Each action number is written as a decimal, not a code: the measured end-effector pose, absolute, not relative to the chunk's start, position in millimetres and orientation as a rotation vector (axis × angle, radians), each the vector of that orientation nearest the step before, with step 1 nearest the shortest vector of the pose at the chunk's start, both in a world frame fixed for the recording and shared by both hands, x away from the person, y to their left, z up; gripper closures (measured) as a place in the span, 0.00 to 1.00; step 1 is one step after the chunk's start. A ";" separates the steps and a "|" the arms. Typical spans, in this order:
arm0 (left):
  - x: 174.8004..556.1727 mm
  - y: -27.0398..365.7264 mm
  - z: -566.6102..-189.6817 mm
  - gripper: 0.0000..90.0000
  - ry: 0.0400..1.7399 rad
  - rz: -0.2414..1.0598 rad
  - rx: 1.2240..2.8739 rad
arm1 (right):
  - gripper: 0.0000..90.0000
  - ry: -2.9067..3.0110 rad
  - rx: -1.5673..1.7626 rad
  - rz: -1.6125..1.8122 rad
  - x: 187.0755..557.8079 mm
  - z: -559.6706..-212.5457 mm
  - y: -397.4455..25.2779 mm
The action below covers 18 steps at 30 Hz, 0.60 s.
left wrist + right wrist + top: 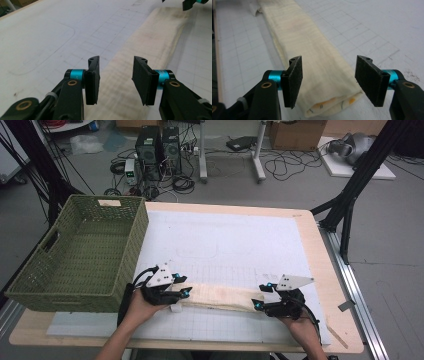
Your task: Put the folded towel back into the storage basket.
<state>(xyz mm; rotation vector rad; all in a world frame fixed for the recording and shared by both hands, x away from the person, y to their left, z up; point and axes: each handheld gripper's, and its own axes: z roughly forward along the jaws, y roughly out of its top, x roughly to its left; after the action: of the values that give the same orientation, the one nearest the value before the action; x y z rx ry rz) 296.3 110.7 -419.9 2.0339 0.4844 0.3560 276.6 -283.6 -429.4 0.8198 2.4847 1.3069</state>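
A cream cloth, folded into a long narrow strip, lies across the near part of the white gridded mat. My left gripper stands open over the strip's left end; in its own view the cloth runs away between the jaws. My right gripper is open at the strip's right end. In the right gripper view the cloth passes under the gap of the gripper, and its folded end shows orange and dark marks inside.
A green woven basket stands on the table's left side, its near corner close to my left hand. The wooden table edge runs along the right. Computers and cables sit on the floor beyond the table.
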 end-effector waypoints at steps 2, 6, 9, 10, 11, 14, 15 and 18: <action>297.5 102.3 -419.7 0.63 0.460 0.357 2.048 | 0.43 2.484 0.841 1.294 278.2 -431.0 -285.2; 300.7 88.7 -421.6 0.62 0.407 0.331 2.071 | 0.46 2.479 0.879 1.272 281.0 -432.3 -288.2; 304.7 79.5 -421.9 0.62 0.378 0.302 2.091 | 0.47 2.479 0.918 1.251 282.6 -434.1 -289.8; 305.4 76.2 -421.9 0.62 0.372 0.294 2.091 | 0.48 2.484 0.938 1.235 283.1 -435.1 -290.3; 306.2 73.4 -422.2 0.62 0.362 0.283 2.088 | 0.48 2.489 0.951 1.221 284.2 -436.5 -291.3; 307.8 64.5 -421.4 0.60 0.332 0.267 2.130 | 0.49 2.492 0.987 1.204 287.6 -439.4 -294.5; 307.6 62.6 -421.2 0.60 0.329 0.264 2.130 | 0.50 2.493 0.999 1.204 289.0 -439.7 -295.2; 309.0 60.6 -421.5 0.60 0.328 0.252 2.142 | 0.57 2.517 1.010 1.210 292.6 -442.1 -294.9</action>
<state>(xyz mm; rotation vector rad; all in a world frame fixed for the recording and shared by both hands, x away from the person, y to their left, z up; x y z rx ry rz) 309.0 60.6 -421.5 2.1417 0.3276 0.2521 292.6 -294.9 -442.1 1.0099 2.5175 1.2101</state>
